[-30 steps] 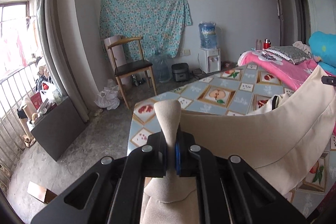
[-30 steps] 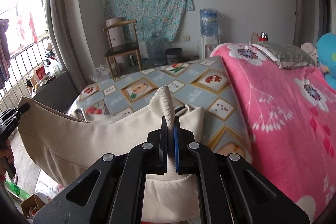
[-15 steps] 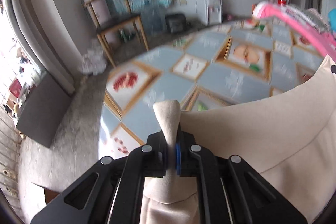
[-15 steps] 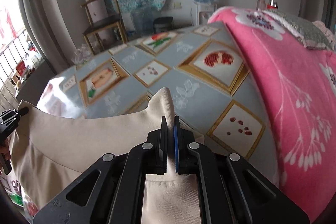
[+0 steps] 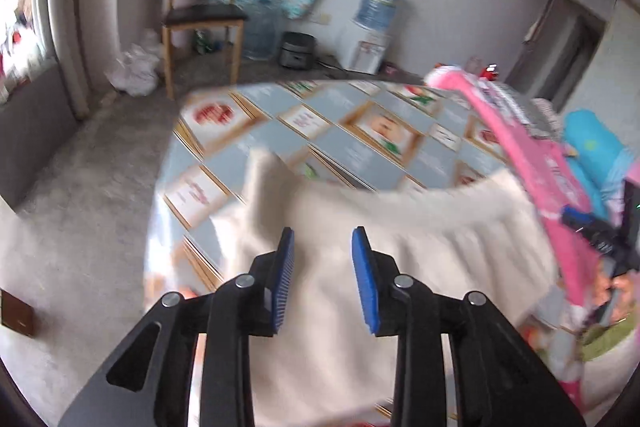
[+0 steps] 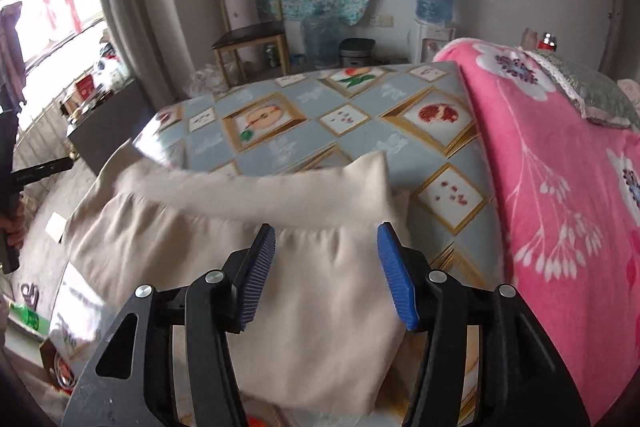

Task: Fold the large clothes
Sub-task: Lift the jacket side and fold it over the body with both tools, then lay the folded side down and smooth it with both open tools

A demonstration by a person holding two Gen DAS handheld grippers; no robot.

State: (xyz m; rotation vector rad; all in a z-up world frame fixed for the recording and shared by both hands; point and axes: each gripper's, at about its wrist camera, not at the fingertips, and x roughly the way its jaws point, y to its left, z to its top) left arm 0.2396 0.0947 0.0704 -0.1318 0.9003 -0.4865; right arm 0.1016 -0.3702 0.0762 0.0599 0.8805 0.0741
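- The left gripper (image 5: 323, 239) is seen with its blue pads apart by a narrow gap; its jaws have just been opening, and nothing is pinched between them.
- The right gripper (image 6: 326, 233) is seen with its pads spread wider; its jaws have just been opening too, and no cloth is pressed by them.
- The beige garment (image 6: 304, 267), with a ribbed waistband along its top edge, is laid on the fruit-patterned tablecloth (image 6: 288, 123) that covers the surface, just beyond both grippers.
- In the left wrist view the garment (image 5: 400, 259) is blurred, and one corner is seen raised near the left pad.
- A pink floral blanket (image 6: 560, 187) is draped at the right, touching the tablecloth's edge.
- A wooden chair (image 6: 250, 39) and a water dispenser (image 6: 434, 19) are set against the far wall, well apart from the garment.
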